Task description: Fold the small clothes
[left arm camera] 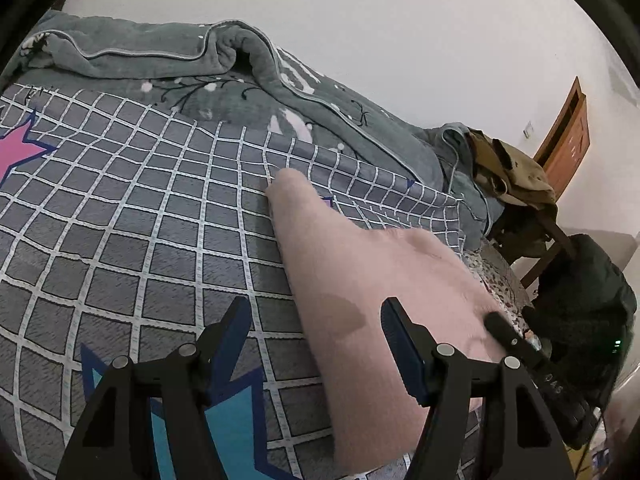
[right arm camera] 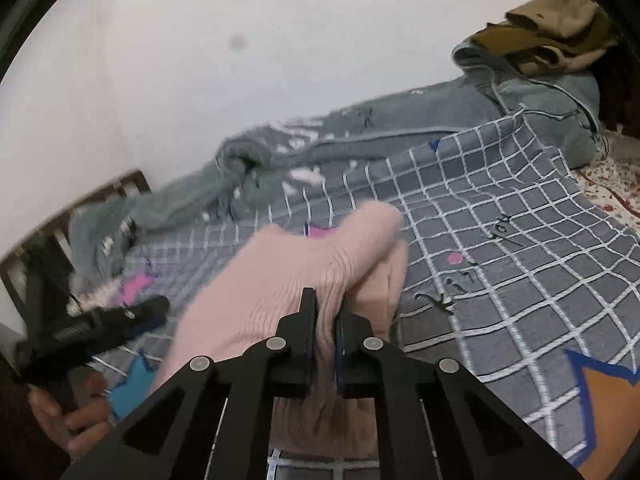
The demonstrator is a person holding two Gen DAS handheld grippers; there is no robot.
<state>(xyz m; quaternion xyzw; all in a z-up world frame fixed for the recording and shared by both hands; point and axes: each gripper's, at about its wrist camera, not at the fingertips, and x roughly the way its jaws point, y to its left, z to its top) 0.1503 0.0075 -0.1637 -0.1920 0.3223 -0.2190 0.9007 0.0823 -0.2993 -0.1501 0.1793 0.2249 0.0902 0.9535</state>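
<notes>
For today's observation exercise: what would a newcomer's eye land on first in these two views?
The pink garment lies mid-bed on the grey checked bedspread, its near edge pinched in the shut right gripper. The left gripper hovers open over the garment's left edge. A rumpled grey blanket lines the wall.

— anything readable showing up?
— only pale characters sitting on the right gripper body in the left wrist view, looking like "0 4 s".
— and the checked bedsheet?
— it's carrying black scribbles, staying illegible.
</notes>
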